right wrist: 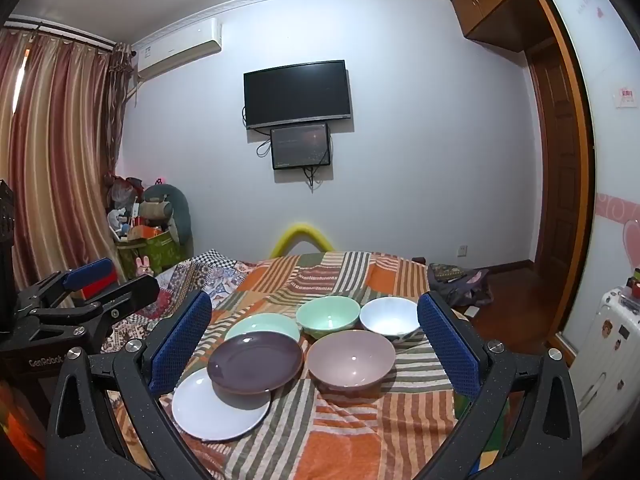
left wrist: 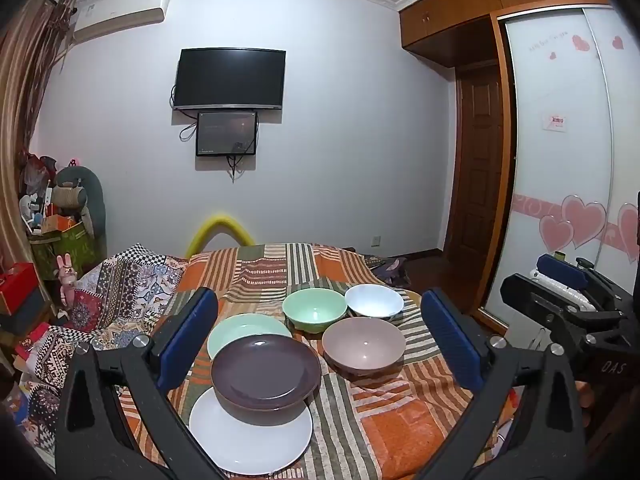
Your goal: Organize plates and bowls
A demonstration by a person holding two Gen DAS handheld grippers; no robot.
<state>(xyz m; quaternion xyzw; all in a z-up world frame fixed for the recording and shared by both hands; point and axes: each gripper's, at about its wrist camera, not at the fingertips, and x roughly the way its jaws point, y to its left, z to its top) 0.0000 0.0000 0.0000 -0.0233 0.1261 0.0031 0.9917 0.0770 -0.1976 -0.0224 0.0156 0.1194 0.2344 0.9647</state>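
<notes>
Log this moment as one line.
left gripper open | right gripper open | dark purple plate overlapping white plate | nothing held

"GenRobot" on left gripper (right wrist: 86,280); "DAS" on right gripper (left wrist: 560,276).

Layout of the crockery on the bed (left wrist: 400,420). Three plates occupy the left side: the front plate (left wrist: 248,444) lies nearest the near edge, the middle plate (left wrist: 266,372) rests partly on it, and the rear plate (left wrist: 240,330) lies behind, partly hidden by the middle one. Three bowls stand to the right: the near bowl (left wrist: 363,346) beside the middle plate, the left rear bowl (left wrist: 314,309) behind it, and the right rear bowl (left wrist: 374,300) just beside that, toward the bed's right edge.
</notes>
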